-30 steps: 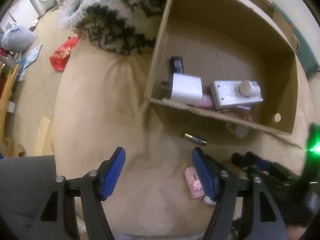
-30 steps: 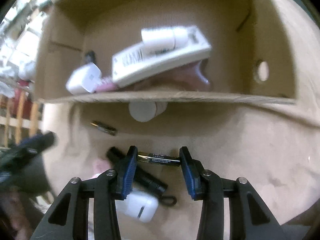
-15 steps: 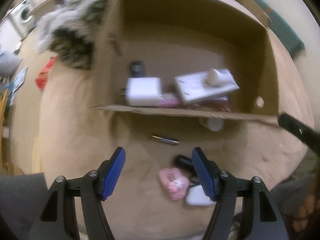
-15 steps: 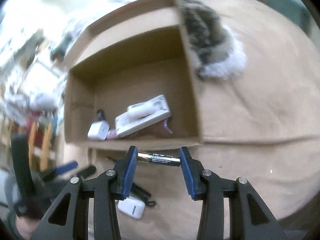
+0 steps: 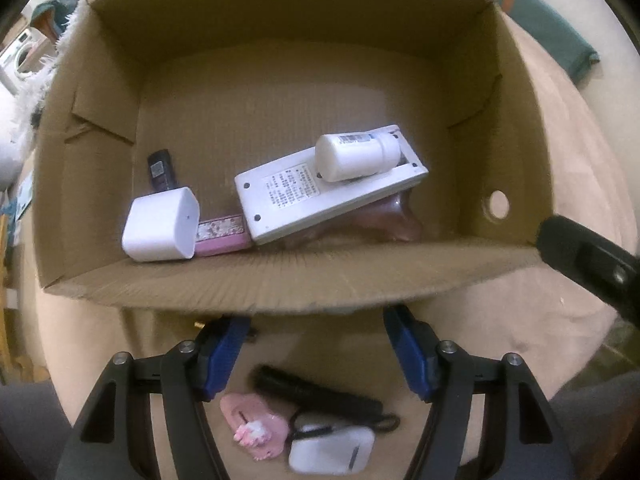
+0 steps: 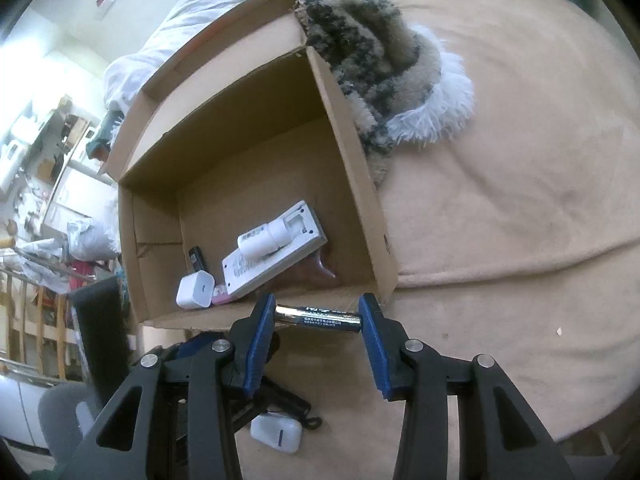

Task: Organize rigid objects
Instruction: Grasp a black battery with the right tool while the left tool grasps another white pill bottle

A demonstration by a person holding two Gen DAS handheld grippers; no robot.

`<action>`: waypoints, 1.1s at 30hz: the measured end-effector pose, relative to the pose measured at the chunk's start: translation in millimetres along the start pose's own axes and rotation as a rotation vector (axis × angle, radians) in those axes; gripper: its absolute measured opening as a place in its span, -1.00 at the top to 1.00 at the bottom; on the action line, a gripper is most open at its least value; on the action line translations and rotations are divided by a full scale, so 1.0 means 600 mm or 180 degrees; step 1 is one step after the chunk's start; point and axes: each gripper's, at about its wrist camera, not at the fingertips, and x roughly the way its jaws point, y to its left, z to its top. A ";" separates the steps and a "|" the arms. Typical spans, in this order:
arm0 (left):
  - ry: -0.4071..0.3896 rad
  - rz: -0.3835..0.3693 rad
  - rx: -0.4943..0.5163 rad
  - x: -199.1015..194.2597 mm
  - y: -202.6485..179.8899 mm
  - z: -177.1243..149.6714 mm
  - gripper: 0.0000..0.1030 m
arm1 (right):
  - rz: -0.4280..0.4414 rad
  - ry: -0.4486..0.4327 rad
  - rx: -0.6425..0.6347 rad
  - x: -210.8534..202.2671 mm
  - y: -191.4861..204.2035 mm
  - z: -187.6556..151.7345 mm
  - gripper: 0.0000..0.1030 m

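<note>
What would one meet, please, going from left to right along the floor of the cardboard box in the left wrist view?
White charger block → pink case → white remote control, with the small white bottle lying on its right half.

Left wrist view: steeply down, close above box near wall. Right wrist view: higher, farther back, oblique. Shared: box interior, white case.
</note>
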 end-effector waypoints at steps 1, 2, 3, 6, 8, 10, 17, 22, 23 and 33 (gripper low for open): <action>-0.0010 0.0005 -0.0009 0.004 -0.002 0.005 -0.26 | 0.0004 0.0003 0.0005 0.000 -0.001 0.001 0.12; -0.0021 0.0022 -0.0004 0.006 -0.005 0.009 -0.25 | 0.0015 0.0008 0.0018 0.001 -0.001 0.002 0.12; -0.0033 0.0061 0.0022 0.011 -0.010 0.014 -0.25 | 0.0025 0.0010 0.0030 0.001 -0.002 0.003 0.12; 0.0031 0.0068 0.0024 0.029 -0.015 0.022 -0.11 | 0.0026 0.0008 0.0026 0.002 -0.001 0.005 0.12; 0.0081 0.0138 0.0068 0.041 -0.019 0.026 0.06 | 0.0017 0.0013 0.0020 0.003 -0.002 0.005 0.12; 0.0109 0.0144 0.0060 0.048 -0.018 0.029 0.34 | 0.0002 0.0012 0.0007 0.003 -0.001 0.005 0.12; 0.0174 0.0118 -0.0026 0.052 -0.015 0.031 0.54 | -0.0045 0.0006 -0.0051 0.003 0.005 0.006 0.12; 0.0150 0.0223 -0.0005 0.032 -0.002 0.022 0.54 | -0.0090 -0.0002 -0.0114 0.004 0.010 0.004 0.12; 0.0155 0.0224 -0.0023 0.028 0.001 0.020 0.54 | -0.0097 -0.0003 -0.0124 0.004 0.010 0.004 0.12; 0.0020 0.0258 -0.0101 -0.037 0.033 0.008 0.53 | -0.0131 -0.0052 -0.0156 0.001 0.012 0.001 0.12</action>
